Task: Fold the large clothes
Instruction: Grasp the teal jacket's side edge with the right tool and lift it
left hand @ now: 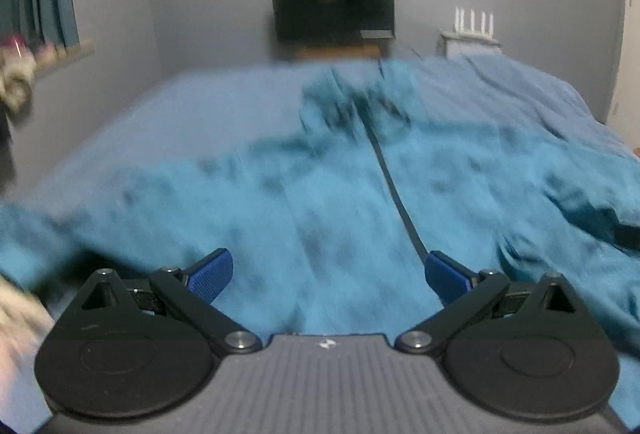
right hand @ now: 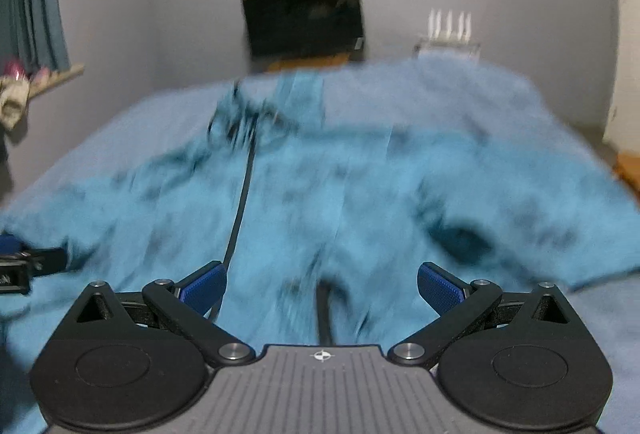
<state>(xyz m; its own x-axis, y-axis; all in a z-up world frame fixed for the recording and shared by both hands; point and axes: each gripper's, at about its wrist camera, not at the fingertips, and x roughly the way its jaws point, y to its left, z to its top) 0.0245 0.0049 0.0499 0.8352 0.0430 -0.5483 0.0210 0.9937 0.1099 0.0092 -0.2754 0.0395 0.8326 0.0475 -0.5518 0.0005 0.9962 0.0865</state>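
I see a bed (left hand: 180, 106) in blue sheet; a teal jacket (left hand: 320, 202) lies spread across its near half.

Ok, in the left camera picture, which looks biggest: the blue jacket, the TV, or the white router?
1. blue jacket, which fills most of the view, though it lies nearest the camera.
2. TV
3. white router, which looks smallest.

Teal zip-front jacket (left hand: 320, 202), spread flat and rumpled on bed, dark zipper closed
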